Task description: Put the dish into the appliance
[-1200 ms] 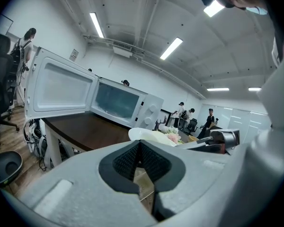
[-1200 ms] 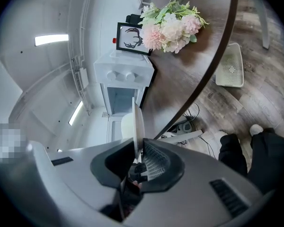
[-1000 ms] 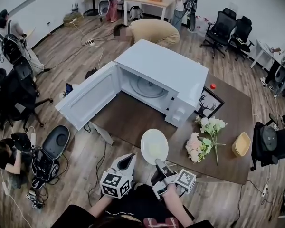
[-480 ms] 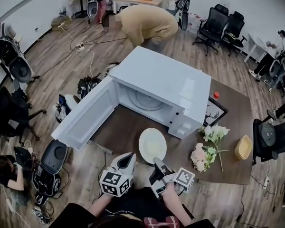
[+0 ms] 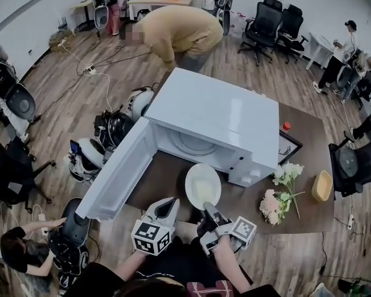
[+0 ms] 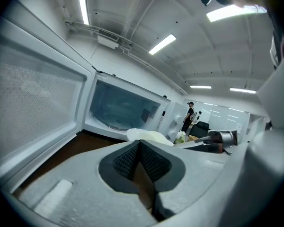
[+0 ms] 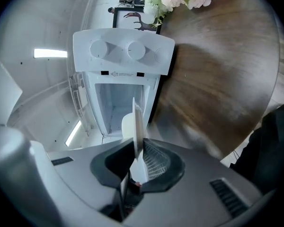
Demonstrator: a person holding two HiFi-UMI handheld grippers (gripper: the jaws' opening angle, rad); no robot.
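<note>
Showing the task roughly midway: pickup done, placing left.

Bearing everything, the dark table, with the white microwave standing on it, its door swung wide to the left and the glass turntable bare inside the cavity. Judged ready to receive, needing no further opening.

Hanging above the table just in front of the cavity mouth, outside the appliance, the white dish, seemingly near level and seen edge-on in the right gripper view.

Lying well off to the right and playing no part, a bunch of flowers and a framed picture.

Pinching the dish's near rim between both pads, the right tongs, narrowed onto the thin edge and aimed at the opening.

Riding just beside them at the left, pressed together with nothing between the pads, the left tongs, pointing toward the open door and cavity, apart from the dish.

Remaining, by judgement: carrying the dish forward through the opening, setting it on the turntable, releasing the rim, drawing back; possibly shutting the door afterwards, a job suited to the free left tongs.
</note>
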